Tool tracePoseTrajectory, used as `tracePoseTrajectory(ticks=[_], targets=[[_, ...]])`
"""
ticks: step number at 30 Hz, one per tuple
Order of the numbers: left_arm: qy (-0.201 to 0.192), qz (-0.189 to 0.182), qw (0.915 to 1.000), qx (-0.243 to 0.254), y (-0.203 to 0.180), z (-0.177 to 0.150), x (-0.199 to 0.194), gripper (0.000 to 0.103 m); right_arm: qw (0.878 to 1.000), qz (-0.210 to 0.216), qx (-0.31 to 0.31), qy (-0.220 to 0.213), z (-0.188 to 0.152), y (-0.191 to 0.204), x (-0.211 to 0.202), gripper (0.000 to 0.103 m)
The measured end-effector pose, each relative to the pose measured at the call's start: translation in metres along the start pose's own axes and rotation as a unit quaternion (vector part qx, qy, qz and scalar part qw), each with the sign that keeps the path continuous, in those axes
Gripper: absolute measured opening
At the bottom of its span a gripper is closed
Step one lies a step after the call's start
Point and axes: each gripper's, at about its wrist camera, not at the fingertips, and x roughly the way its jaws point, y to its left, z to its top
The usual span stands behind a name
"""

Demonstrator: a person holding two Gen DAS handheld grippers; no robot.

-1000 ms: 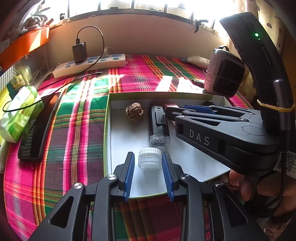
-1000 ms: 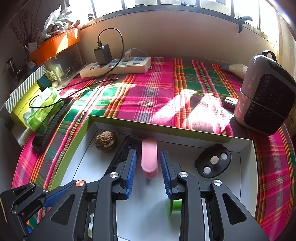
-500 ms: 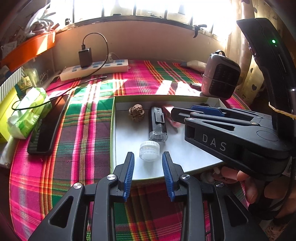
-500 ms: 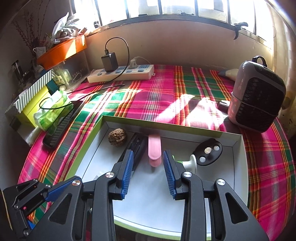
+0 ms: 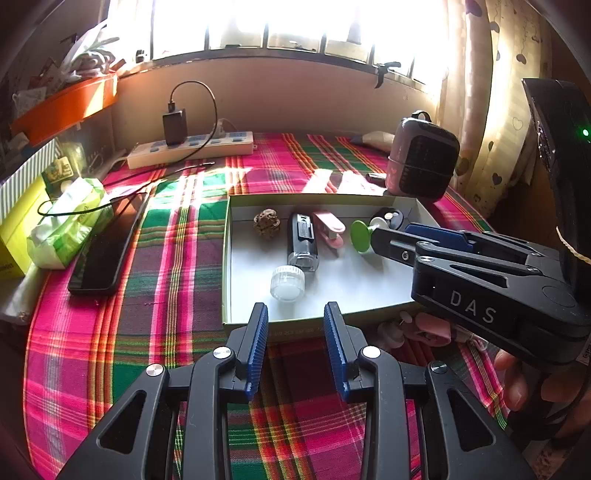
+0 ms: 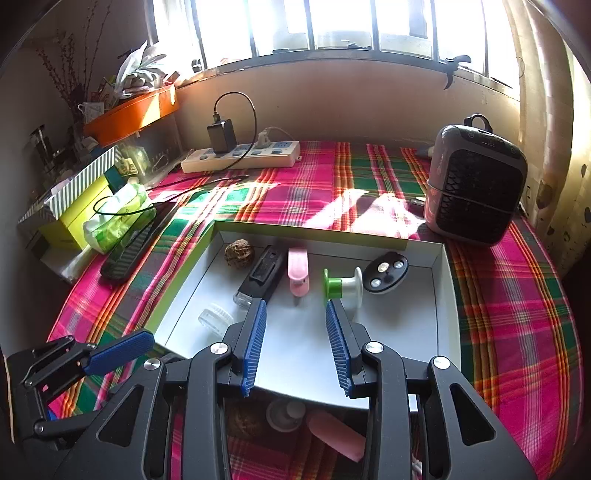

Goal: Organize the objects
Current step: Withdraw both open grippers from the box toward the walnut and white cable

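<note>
While jaws gape, box [image 6: 441, 295] lies beyond them.

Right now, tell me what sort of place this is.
Probably a room in a home: a table under a plaid cloth below a sunlit window, with a power strip, a small heater and a curtain.

Place: I read this as a lived-in room at home.
Surface: I see a plaid cloth [image 6: 369, 184] spread under a barred window [image 6: 332, 26].
Household gear: a power strip [image 6: 240, 157] with a charger [image 6: 221, 136] plugged in, a small heater [image 6: 476, 184], a tissue pack [image 6: 118, 218].
Clutter: an orange tray [image 6: 129, 114] heaped with odds, a heart-print curtain [image 5: 495, 110].
</note>
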Motion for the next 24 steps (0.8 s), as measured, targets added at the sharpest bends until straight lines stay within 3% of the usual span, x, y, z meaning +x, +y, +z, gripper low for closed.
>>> tracePoseTrajectory(ticks=[13, 24], targets=[[0.003, -0.038, 0.9993, 0.006, -0.010, -0.020, -0.011, 0.032, 0.999, -0.025, 0.013, -0.025, -0.033, -0.025, -0.043, 0.041], [0.025, -0.069, 0.9973, 0.009, -0.019, -0.031, -0.004, 0.035, 0.999, -0.039, 0.035, -0.014, -0.067, -0.057, -0.054, 0.042]])
